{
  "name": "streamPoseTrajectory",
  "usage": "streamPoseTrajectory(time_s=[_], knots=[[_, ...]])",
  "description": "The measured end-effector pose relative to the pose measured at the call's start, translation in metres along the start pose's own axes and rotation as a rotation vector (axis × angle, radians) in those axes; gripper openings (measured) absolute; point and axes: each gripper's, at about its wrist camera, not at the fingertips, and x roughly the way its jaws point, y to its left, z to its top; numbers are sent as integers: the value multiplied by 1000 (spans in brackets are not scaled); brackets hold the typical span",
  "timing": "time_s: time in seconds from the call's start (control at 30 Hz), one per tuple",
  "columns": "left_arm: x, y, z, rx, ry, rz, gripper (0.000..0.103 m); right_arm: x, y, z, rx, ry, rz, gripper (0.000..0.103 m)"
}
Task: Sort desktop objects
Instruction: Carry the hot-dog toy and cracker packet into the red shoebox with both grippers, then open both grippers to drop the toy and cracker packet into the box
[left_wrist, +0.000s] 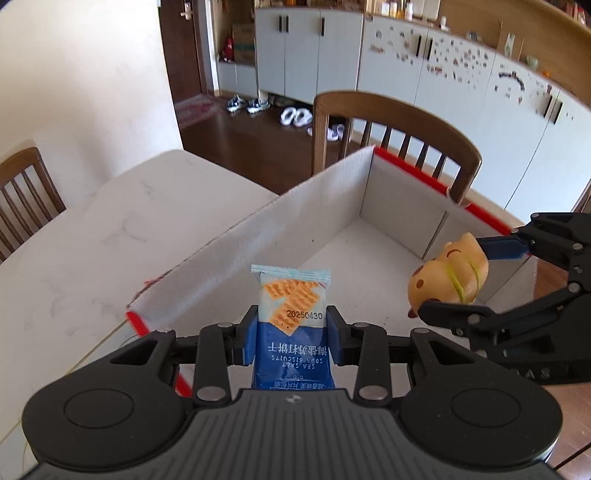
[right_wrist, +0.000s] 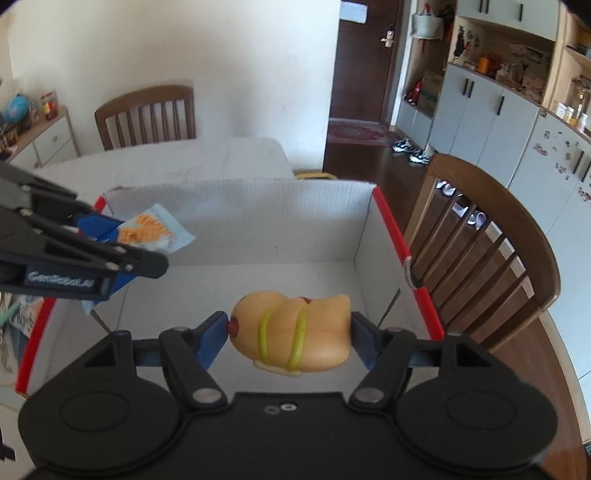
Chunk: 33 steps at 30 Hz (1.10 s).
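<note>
My left gripper (left_wrist: 293, 334) is shut on a blue and white soda biscuit packet (left_wrist: 291, 306), held upright over the near-left part of an open white cardboard box (left_wrist: 332, 192) with red edges. My right gripper (right_wrist: 290, 332) is shut on a tan hot dog toy (right_wrist: 291, 328) with yellow-green stripes, its blue pads pressing both ends, above the box floor (right_wrist: 295, 273). From the left wrist view the hot dog toy (left_wrist: 448, 275) and right gripper (left_wrist: 465, 278) hang at the right over the box. In the right wrist view the packet (right_wrist: 155, 230) and the left gripper (right_wrist: 122, 240) show at the left.
The box stands on a white marble-look table (left_wrist: 110, 236). A wooden chair (left_wrist: 399, 125) is just behind the box, another chair (left_wrist: 26, 188) at the table's left end. Beyond lie dark wood floor, shoes and grey cabinets (left_wrist: 310, 48).
</note>
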Motion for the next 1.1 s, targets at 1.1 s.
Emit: streamPoseTrajectory(time_s=[1.1], knots=[[94, -16, 15, 66, 346, -43, 35, 59, -14, -10, -22, 330, 102, 71]])
